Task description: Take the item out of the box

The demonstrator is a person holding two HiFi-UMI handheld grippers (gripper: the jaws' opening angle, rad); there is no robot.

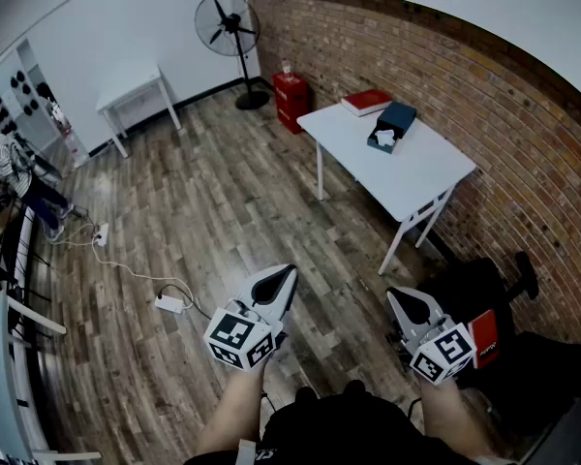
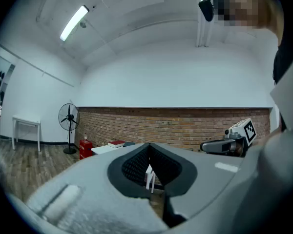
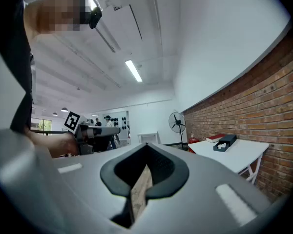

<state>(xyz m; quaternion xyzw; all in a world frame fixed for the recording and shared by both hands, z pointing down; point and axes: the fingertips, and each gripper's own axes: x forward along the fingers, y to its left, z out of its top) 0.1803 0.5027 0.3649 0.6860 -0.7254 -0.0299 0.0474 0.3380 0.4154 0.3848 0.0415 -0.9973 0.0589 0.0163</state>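
1. White table (image 1: 407,177) at one o'clock in the head view bears the dark box (image 1: 395,122), with a pale item (image 1: 385,138) inside. The left gripper (image 1: 289,272) and right gripper (image 1: 395,294) hover well apart from it.
2. Left gripper view: jaws pressed together, pinching nothing.
3. Right gripper view: jaws pressed together, empty; the box sits at three o'clock.

Sparse lab-like workroom, not a home. White table (image 1: 387,158) stands against exposed brick wall (image 1: 523,134). Pedestal fan (image 1: 229,27) and red boxes (image 1: 291,100) just beyond table's far end. Second small white table (image 1: 136,90) well across wood-plank floor (image 1: 203,221). Power adapter (image 1: 169,303) with loose cable on floor nearer than table. Fluorescent tube (image 2: 74,22) overhead, bare white walls.
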